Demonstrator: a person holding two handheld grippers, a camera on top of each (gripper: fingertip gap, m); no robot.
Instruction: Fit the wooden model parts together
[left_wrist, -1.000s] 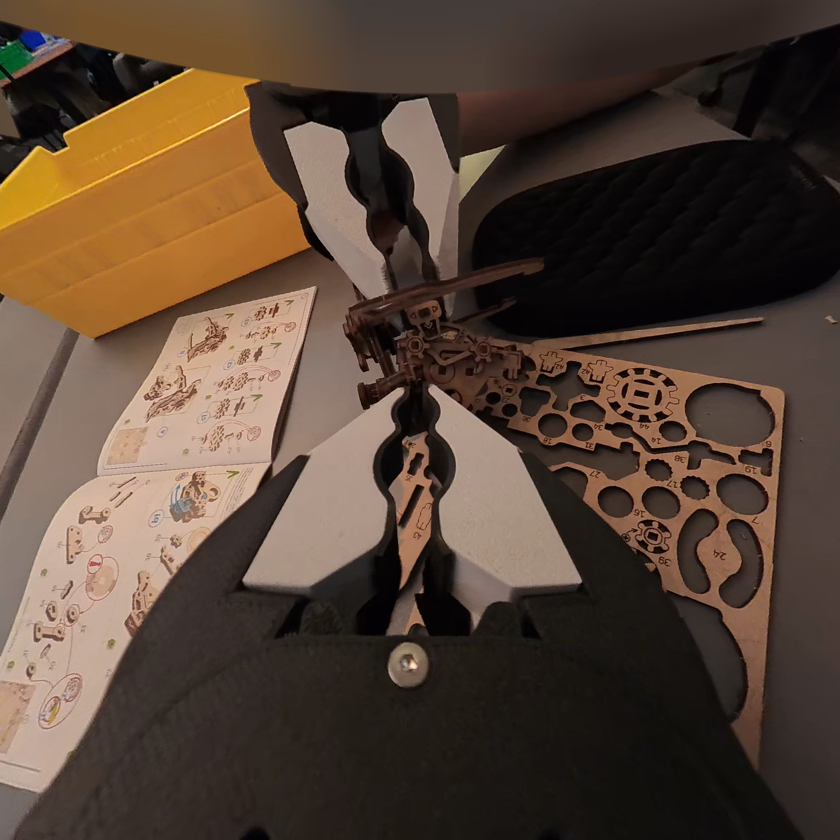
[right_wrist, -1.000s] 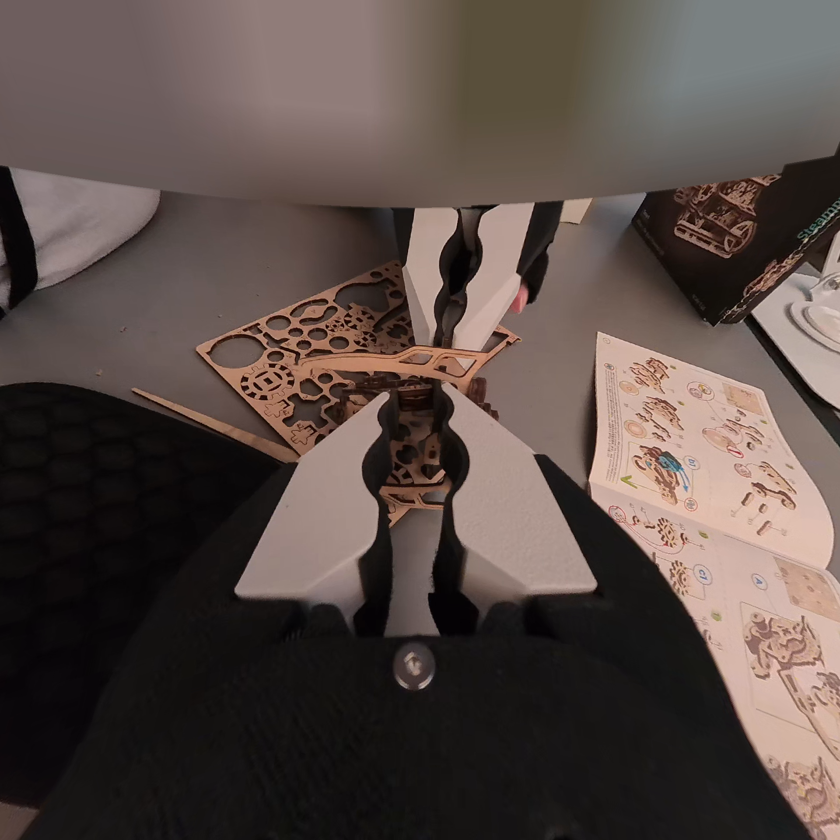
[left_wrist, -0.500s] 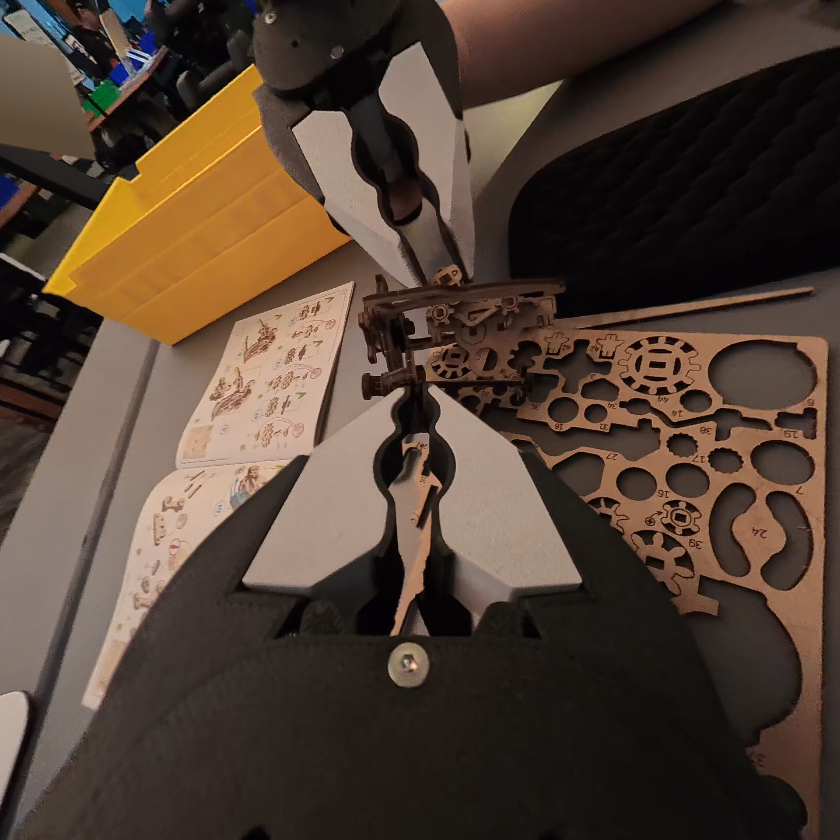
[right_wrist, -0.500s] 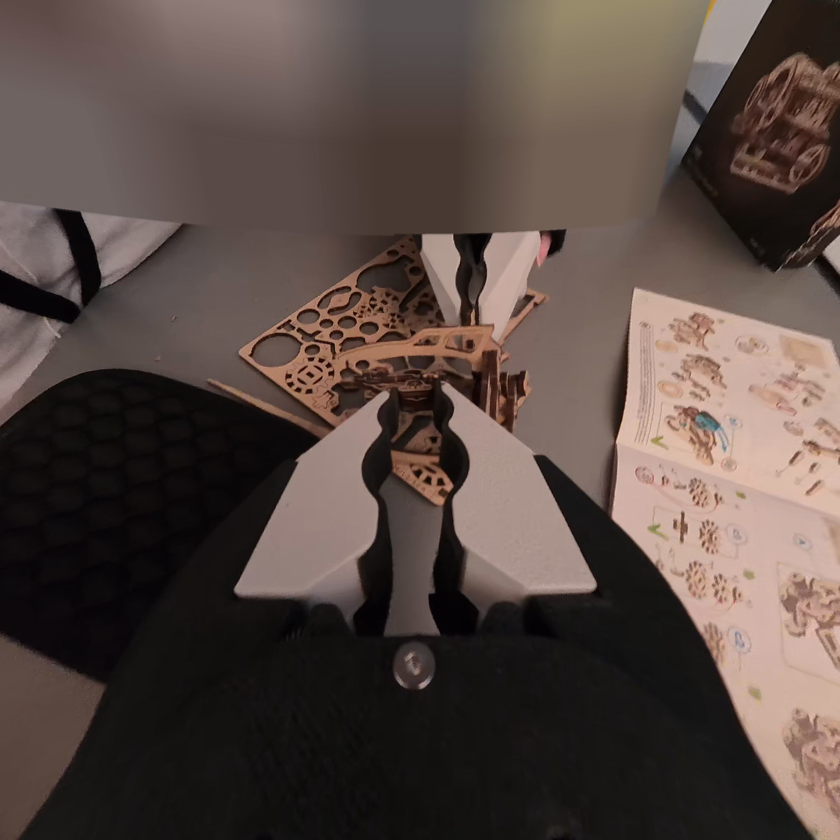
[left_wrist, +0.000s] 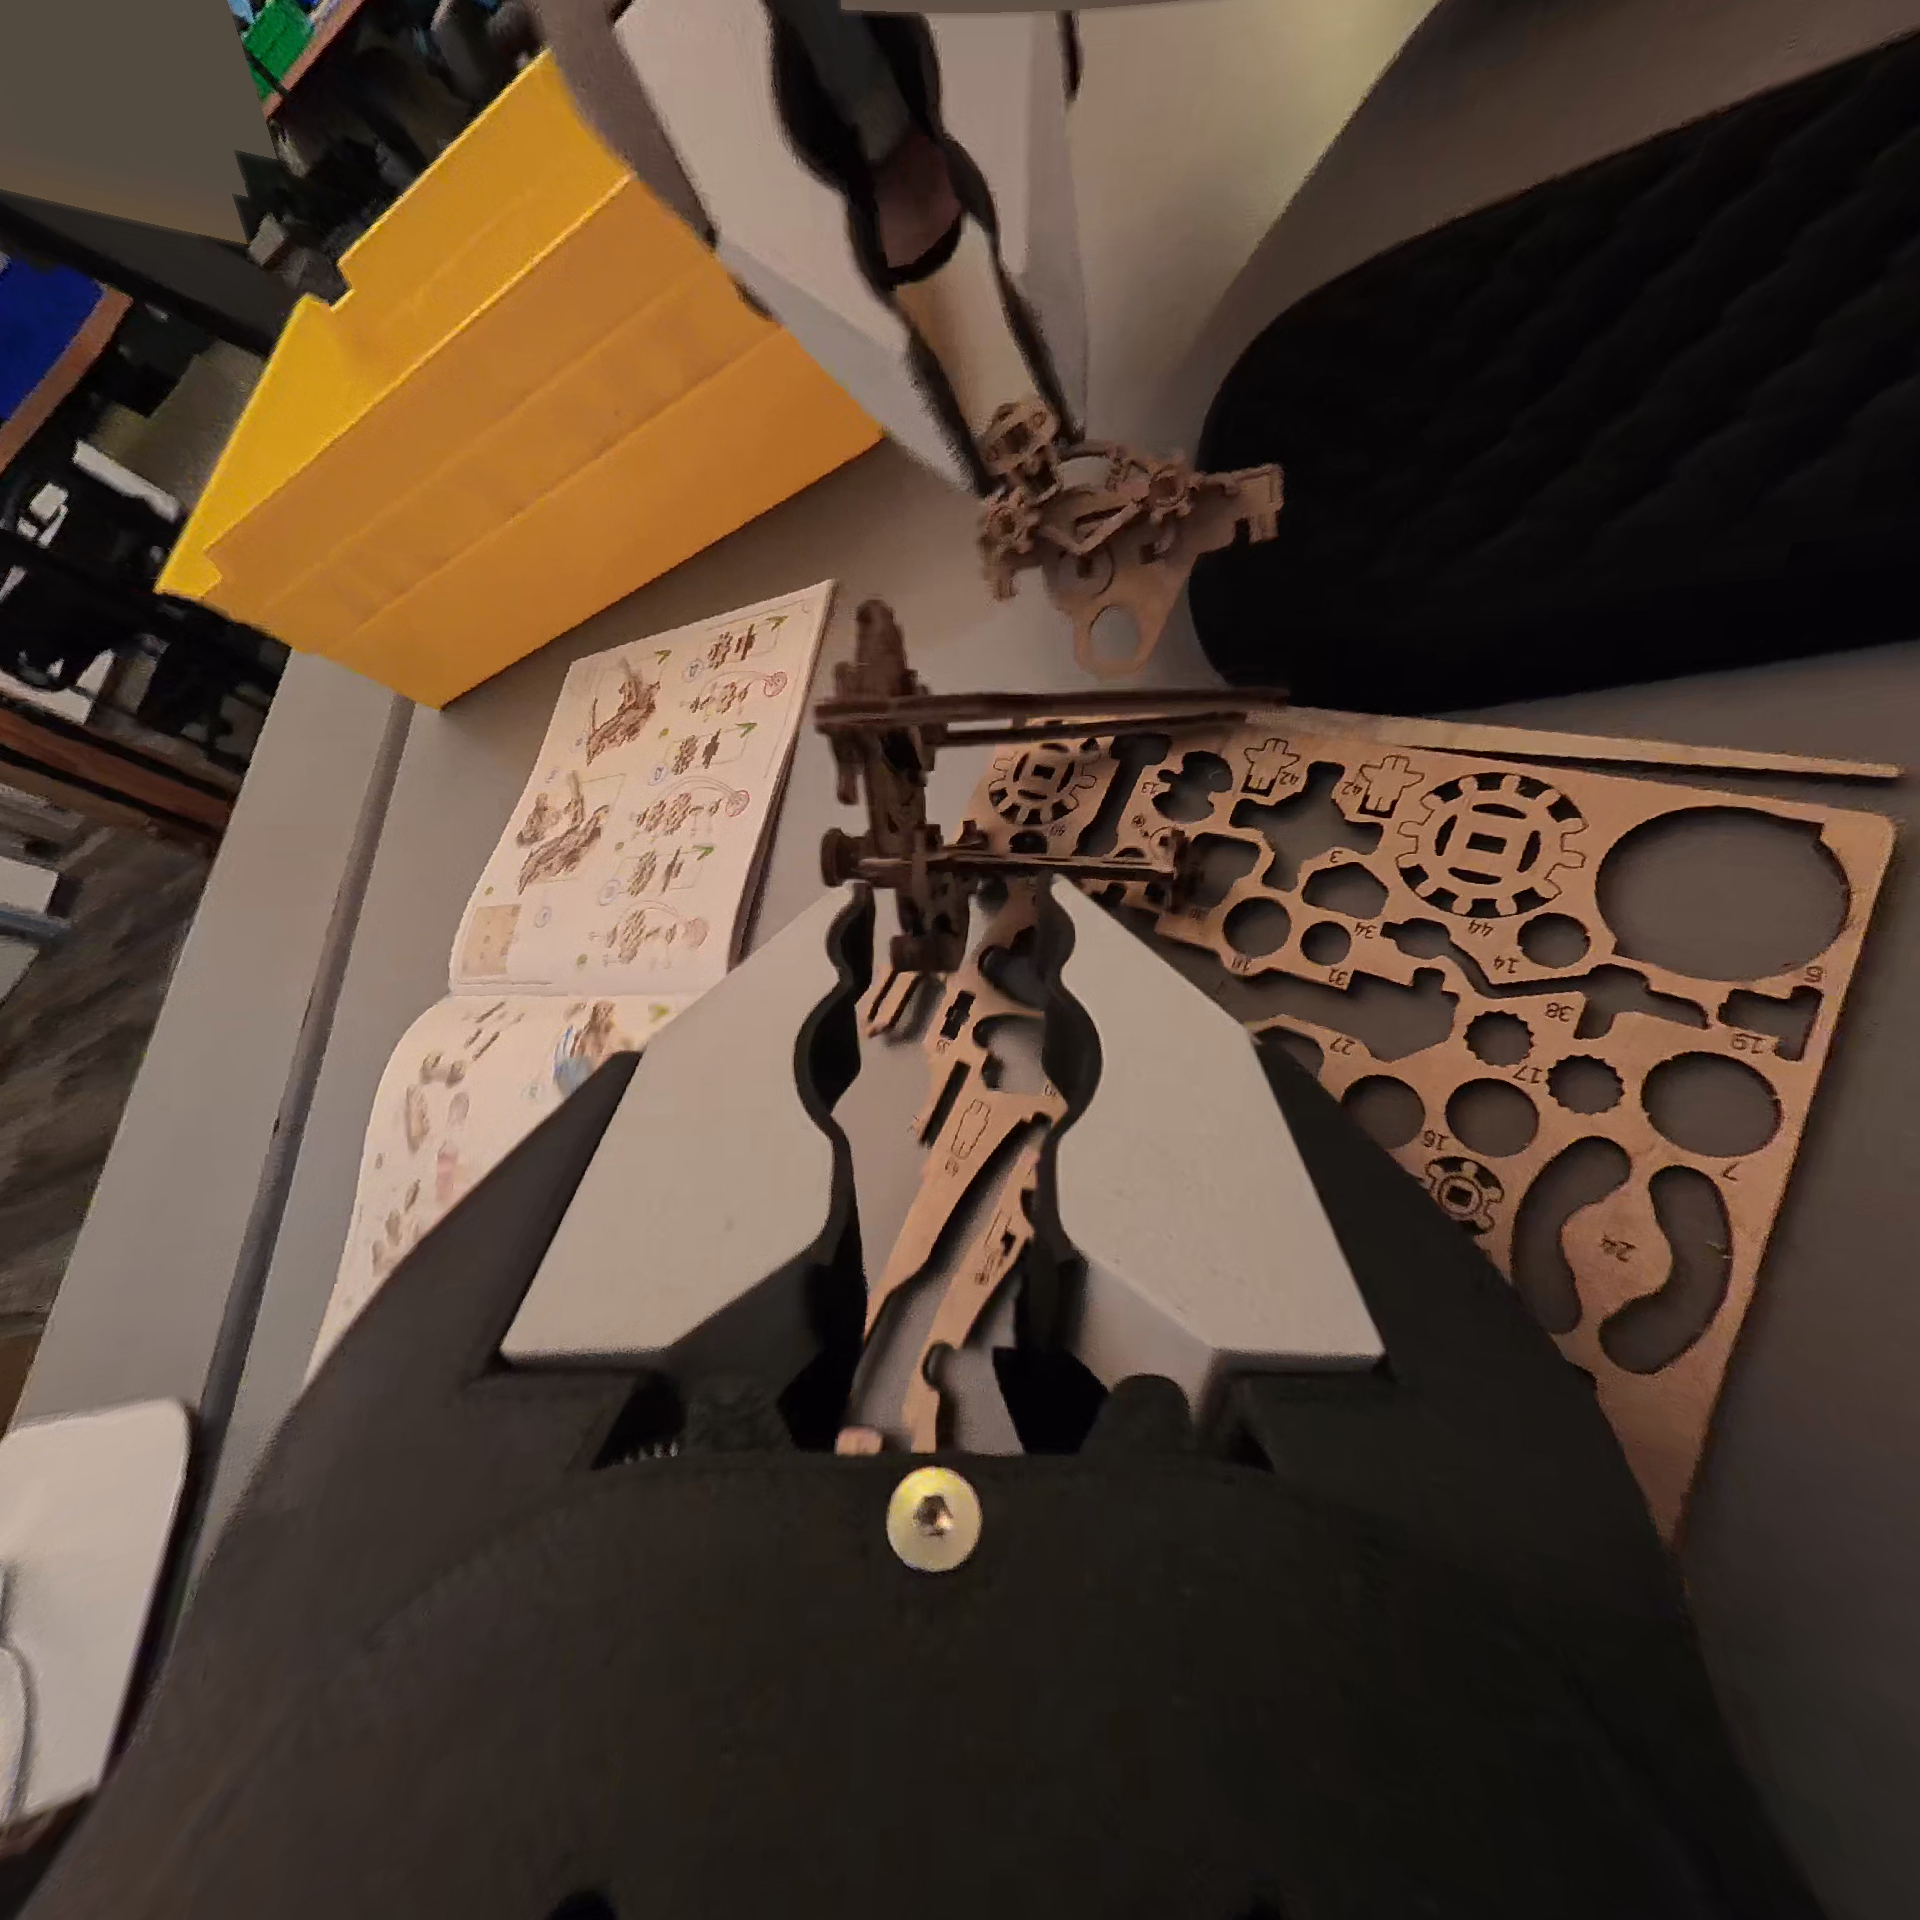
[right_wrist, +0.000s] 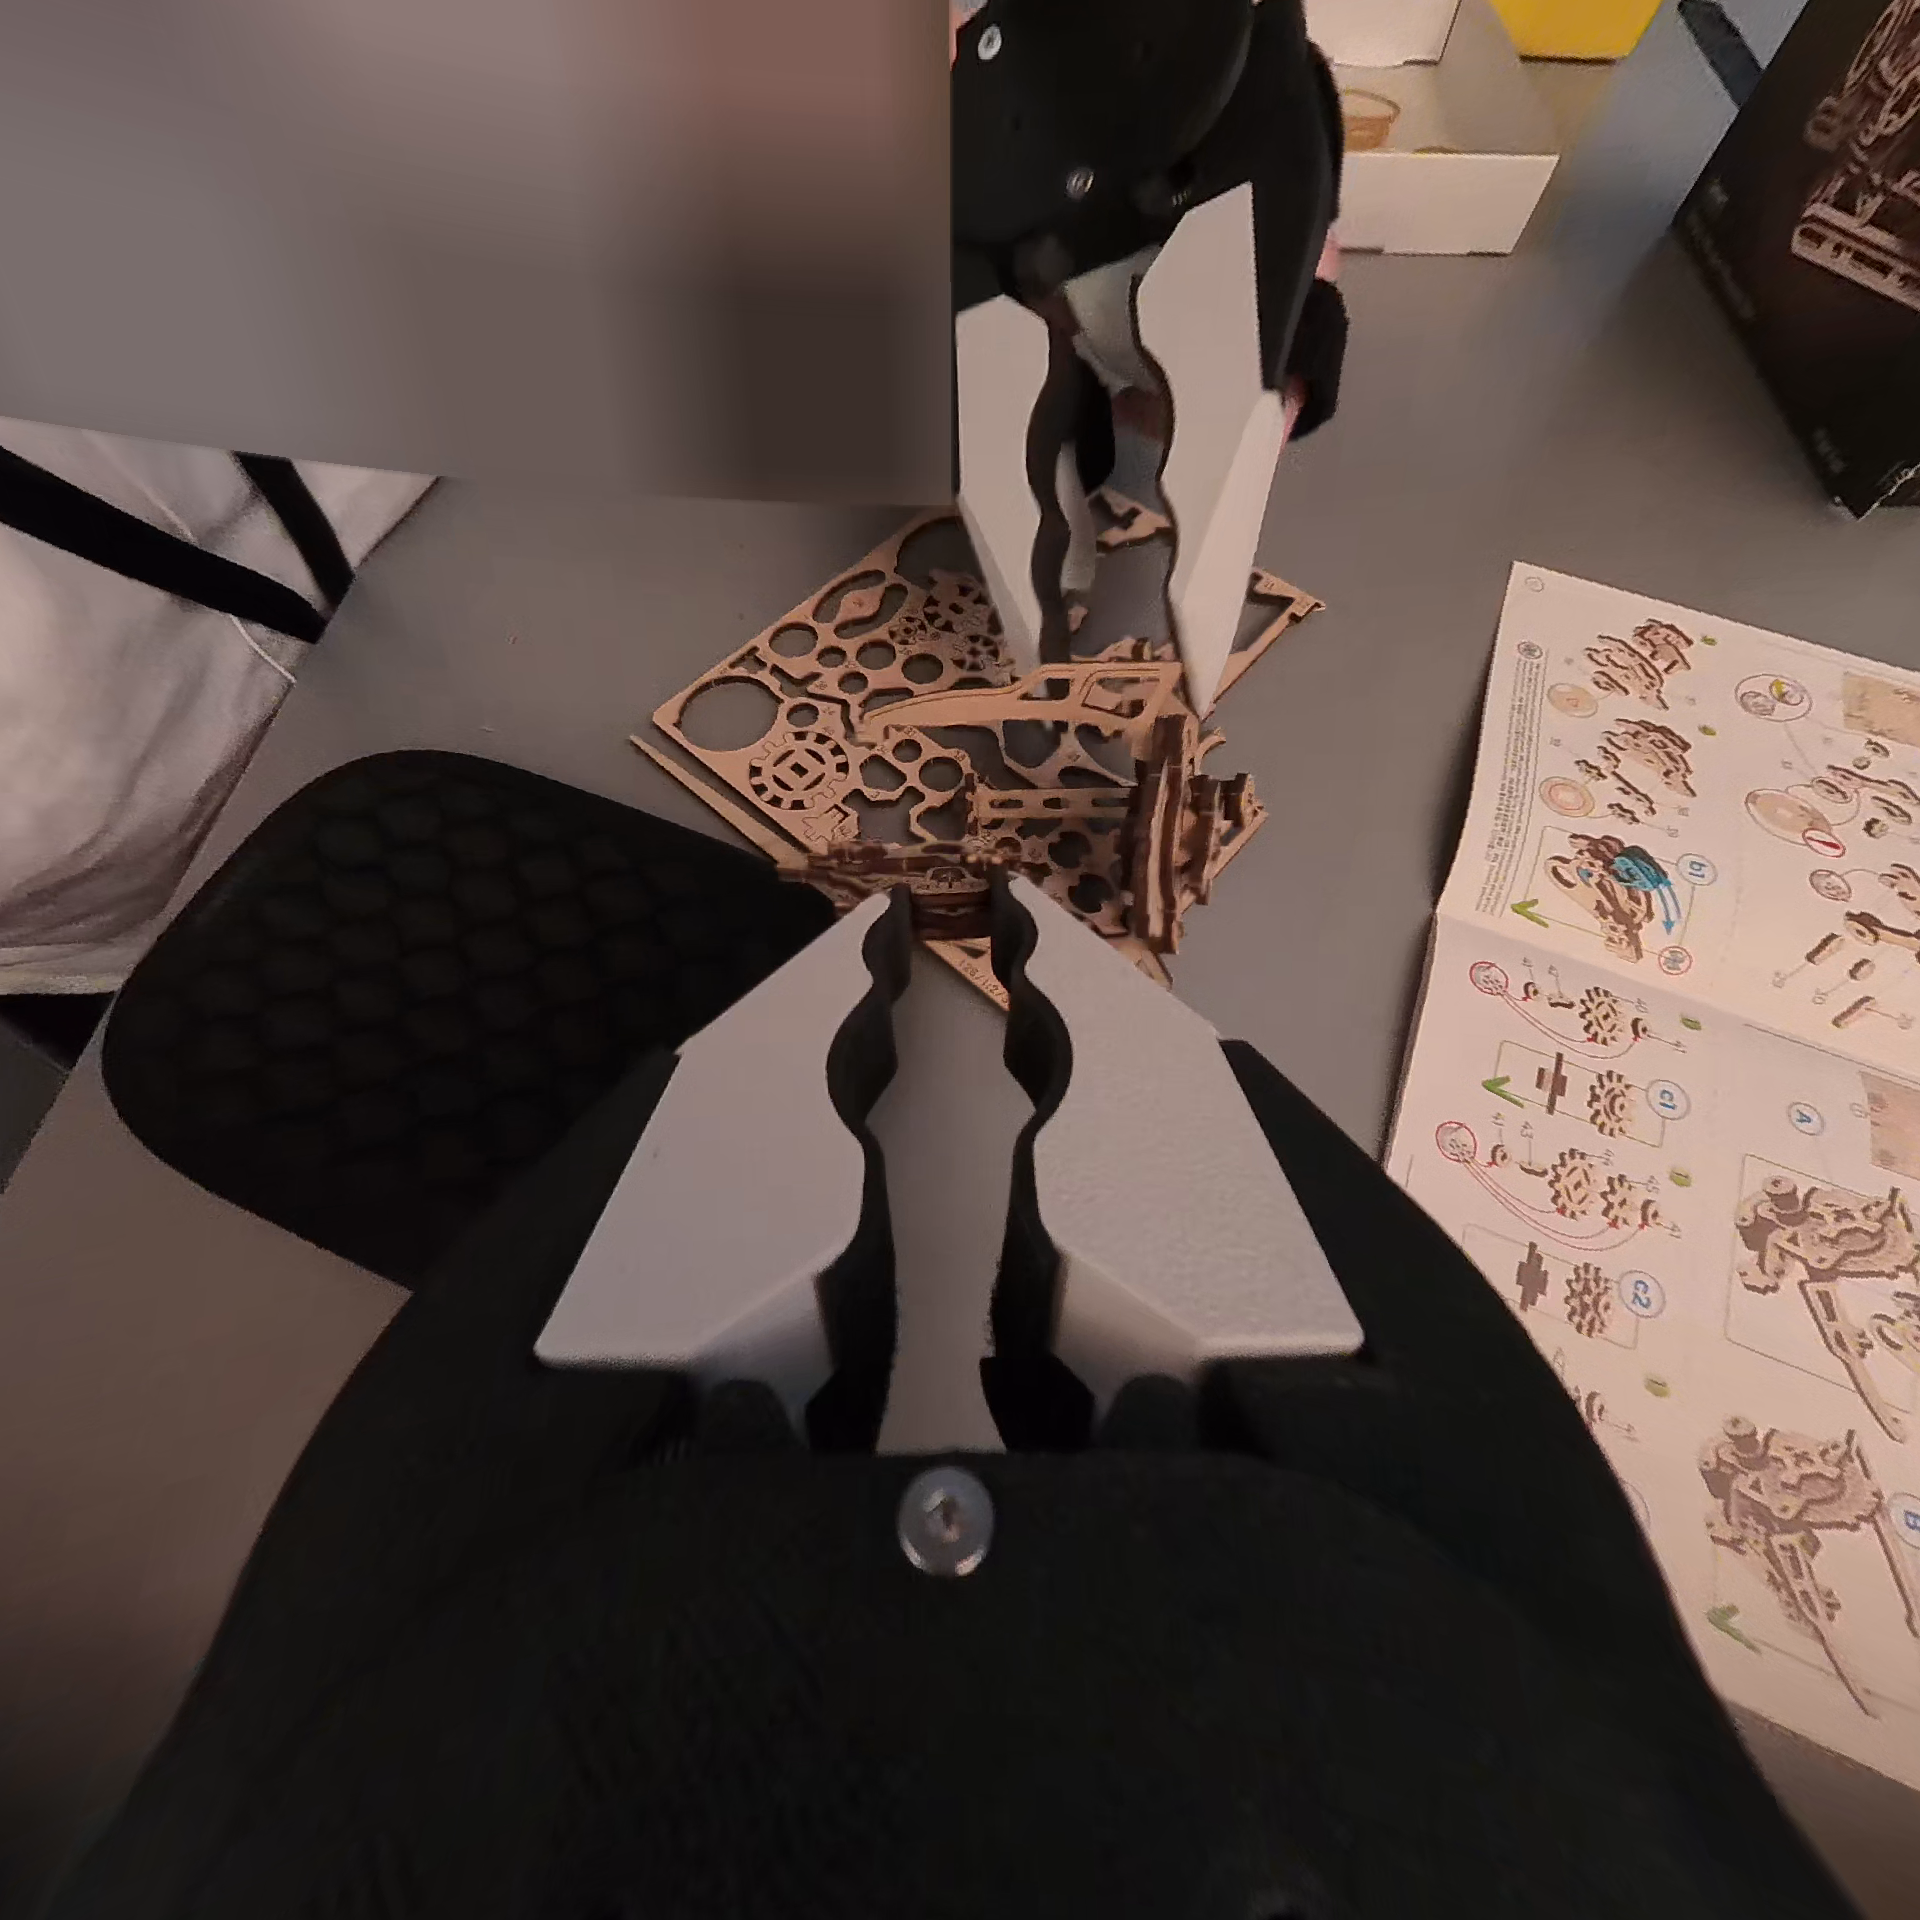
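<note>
Closest to the left camera, the left tongs (left_wrist: 956, 904) had just opened. Half a second earlier they were pressed on a thin wooden arm of the half-built brown wooden model frame (left_wrist: 894, 821); now their jaws stood clearly apart and this arm only passed loosely between them. The frame seemed to rest by itself on the flat light-brown plywood sheet full of punched-out holes (left_wrist: 1558, 1039), which lay on the grey desk (left_wrist: 312, 935) beside the open paper instruction booklet (left_wrist: 644, 790). Farther away, the right tongs (left_wrist: 997, 447) had moved up and away from the frame. They were closed on a flat brown wooden plate carrying small gear wheels (left_wrist: 1101, 530), which hung free in front of the black quilted pad (left_wrist: 1558, 416) and apart from the frame. In my judgement the plate was not yet joined, or it came off again, so it needs to be aligned and pressed on once more. Behind all stood the yellow plastic bin (left_wrist: 520, 436).
</note>
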